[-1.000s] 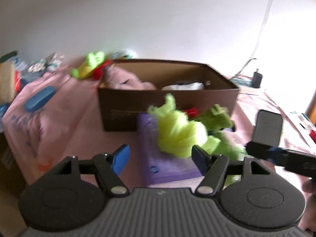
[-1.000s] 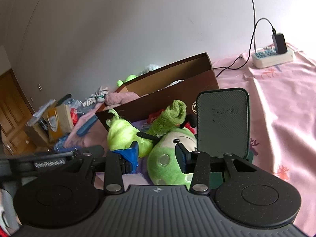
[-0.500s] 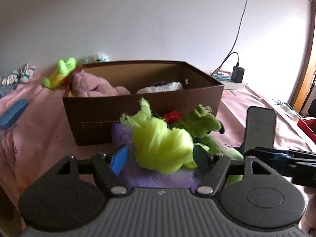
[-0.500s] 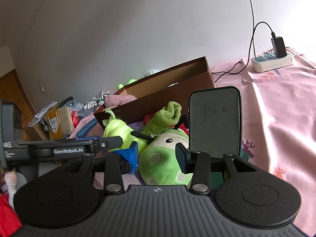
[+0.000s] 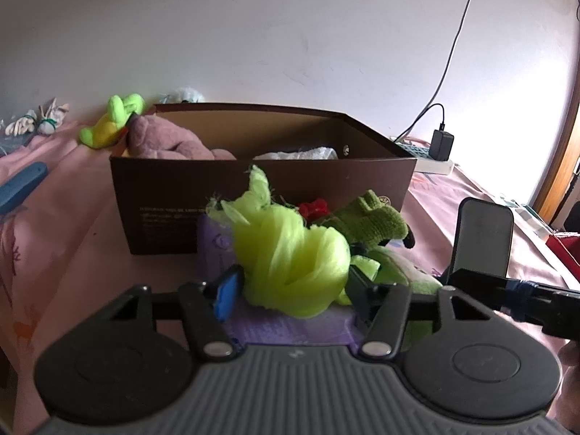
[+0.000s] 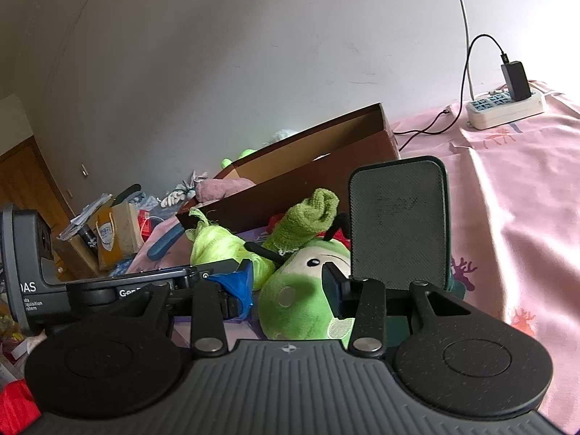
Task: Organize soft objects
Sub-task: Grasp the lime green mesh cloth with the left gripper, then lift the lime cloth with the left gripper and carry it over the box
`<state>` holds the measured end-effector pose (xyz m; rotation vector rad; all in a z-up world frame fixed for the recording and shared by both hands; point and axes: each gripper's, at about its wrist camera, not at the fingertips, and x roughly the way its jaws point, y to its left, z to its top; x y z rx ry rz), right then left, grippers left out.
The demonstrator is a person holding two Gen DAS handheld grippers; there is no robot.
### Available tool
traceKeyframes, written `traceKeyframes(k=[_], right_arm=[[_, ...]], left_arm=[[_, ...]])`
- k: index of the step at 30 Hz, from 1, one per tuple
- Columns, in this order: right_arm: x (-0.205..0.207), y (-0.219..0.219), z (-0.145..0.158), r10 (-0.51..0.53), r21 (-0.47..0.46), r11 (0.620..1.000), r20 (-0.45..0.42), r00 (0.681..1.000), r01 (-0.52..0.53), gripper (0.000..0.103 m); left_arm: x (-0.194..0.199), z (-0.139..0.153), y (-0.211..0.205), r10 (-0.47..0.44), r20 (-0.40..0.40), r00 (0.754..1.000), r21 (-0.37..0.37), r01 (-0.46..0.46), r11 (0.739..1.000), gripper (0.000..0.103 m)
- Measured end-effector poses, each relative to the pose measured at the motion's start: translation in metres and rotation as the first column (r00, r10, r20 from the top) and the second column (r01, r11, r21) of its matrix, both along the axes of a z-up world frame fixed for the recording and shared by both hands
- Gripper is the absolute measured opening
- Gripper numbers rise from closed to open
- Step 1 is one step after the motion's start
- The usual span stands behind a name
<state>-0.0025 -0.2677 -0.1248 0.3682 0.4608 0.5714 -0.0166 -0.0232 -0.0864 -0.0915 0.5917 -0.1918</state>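
One brown box (image 5: 261,195), two hand-held grippers (image 5: 290,290) (image 6: 286,286), one power strip (image 6: 505,108), one charger (image 6: 514,79)

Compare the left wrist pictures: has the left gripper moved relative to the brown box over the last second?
Yes. The left gripper has closed in on the yellow-green cloth, which now fills the gap between its fingers, and the box sits more centred ahead.

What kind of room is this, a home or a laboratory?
Most likely a lived-in room at home, perhaps a bedroom. A pink printed cloth covers the surface, soft toys lie in and beside a brown cardboard box, and a power strip with a charger sits by the plain wall.
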Motion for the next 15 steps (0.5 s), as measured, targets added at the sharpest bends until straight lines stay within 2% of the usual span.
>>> traceKeyframes(k=[5, 15], right_arm=[[-0.001, -0.001, 0.002, 0.006, 0.005, 1.0, 0.01, 1.0, -0.006, 0.025], [-0.003, -0.001, 0.003, 0.014, 0.014, 1.0, 0.025, 1.0, -0.015, 0.025]], left_arm=[[-0.009, 0.008, 0.003, 0.03, 0.037, 0.999, -0.005, -0.03, 1.0, 0.052], [-0.016, 0.04, 0.017, 0.044, 0.109, 0.993, -0.003, -0.044, 0.999, 0.052]])
